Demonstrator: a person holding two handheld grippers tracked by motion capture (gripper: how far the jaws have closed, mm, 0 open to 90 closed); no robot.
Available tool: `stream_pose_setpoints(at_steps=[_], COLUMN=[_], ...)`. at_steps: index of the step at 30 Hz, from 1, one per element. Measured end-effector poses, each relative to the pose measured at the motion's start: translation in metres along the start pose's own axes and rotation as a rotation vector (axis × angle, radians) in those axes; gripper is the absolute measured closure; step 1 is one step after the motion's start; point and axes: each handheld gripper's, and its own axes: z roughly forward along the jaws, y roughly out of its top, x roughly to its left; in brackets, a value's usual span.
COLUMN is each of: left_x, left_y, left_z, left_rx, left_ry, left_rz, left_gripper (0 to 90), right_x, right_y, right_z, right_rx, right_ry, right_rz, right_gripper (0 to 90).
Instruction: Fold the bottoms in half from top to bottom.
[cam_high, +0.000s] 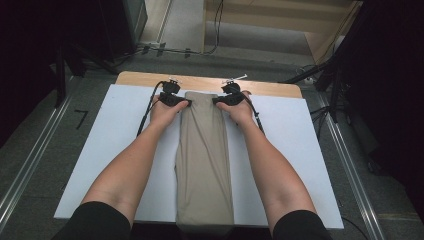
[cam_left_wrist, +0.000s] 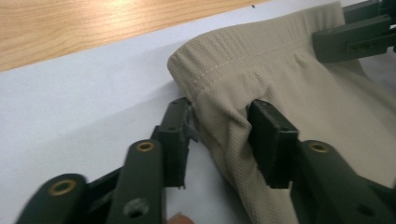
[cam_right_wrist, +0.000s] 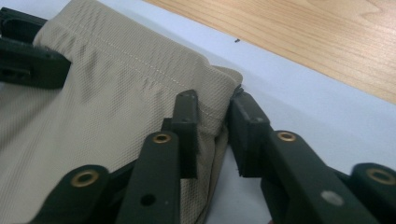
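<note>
Cloth: a beige folded garment (cam_high: 202, 160) lies lengthwise down the middle of the white sheet (cam_high: 295, 150), its waistband end at the far side, its other end at the near edge.
Table: bare wood (cam_high: 270, 87) shows beyond the far edge of the sheet.
Left gripper: (cam_high: 181, 102) at the far left corner of the cloth, pointing right, toward the cloth.
Left jaws: in the left gripper view (cam_left_wrist: 219, 140) they are partly closed around the corner's side edge, just below the waistband; one jaw sits on top of the fabric and dents it, the other is at the outer edge against the sheet. The cloth bunches between them and looks pinched.
Right gripper: (cam_high: 216, 100) at the far right corner, pointing left, toward the cloth.
Right jaws: in the right gripper view (cam_right_wrist: 212, 130) they are narrowly apart, with the waistband corner squeezed between them; one jaw on top of the fabric, the other at the outer fold.
Grippers: well apart, one at each side of the waistband.
</note>
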Motion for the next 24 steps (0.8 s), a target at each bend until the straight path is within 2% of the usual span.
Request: stream_pose_setpoints(at_steps=[3,5,6,9,10,14,18,21,24], left_x=[0.000,-0.003,-0.004,-0.009,-0.011,-0.023,-0.037,-0.045,-0.049], left_y=[0.001,0.002,0.003,0.010,0.015,0.038,0.072,0.093,0.101], left_z=[0.001,0.001,0.001,-0.001,-0.003,-0.010,-0.024,-0.037,-0.050], left_rx=[0.017,0.013,0.008,-0.014,-0.024,-0.062,-0.127,-0.188,-0.239], left_ry=[-0.028,-0.018,-0.022,-0.034,-0.036,-0.030,-0.019,-0.030,-0.053], left_rz=[-0.011,-0.001,0.003,0.016,0.027,0.074,0.108,0.124,0.144], left_gripper=[82.9,85.1,85.6,86.1,86.1,86.8,86.8,86.7,86.5], right_x=[0.000,0.002,0.002,0.001,0.000,-0.008,-0.012,-0.016,-0.017], right_y=[0.000,0.002,0.002,0.004,0.005,0.017,0.038,0.055,0.065], right_z=[-0.001,-0.003,-0.004,-0.012,-0.016,-0.039,-0.066,-0.089,-0.110], right_rx=[0.012,0.022,0.020,-0.009,-0.021,-0.085,-0.137,-0.197,-0.254], right_ry=[0.016,-0.007,-0.011,-0.036,-0.050,-0.073,-0.132,-0.141,-0.133], right_rz=[-0.003,-0.025,-0.020,-0.027,-0.040,-0.030,-0.067,-0.064,-0.076], right_gripper=[82.1,84.4,84.7,85.1,85.2,85.3,85.3,85.3,85.3])
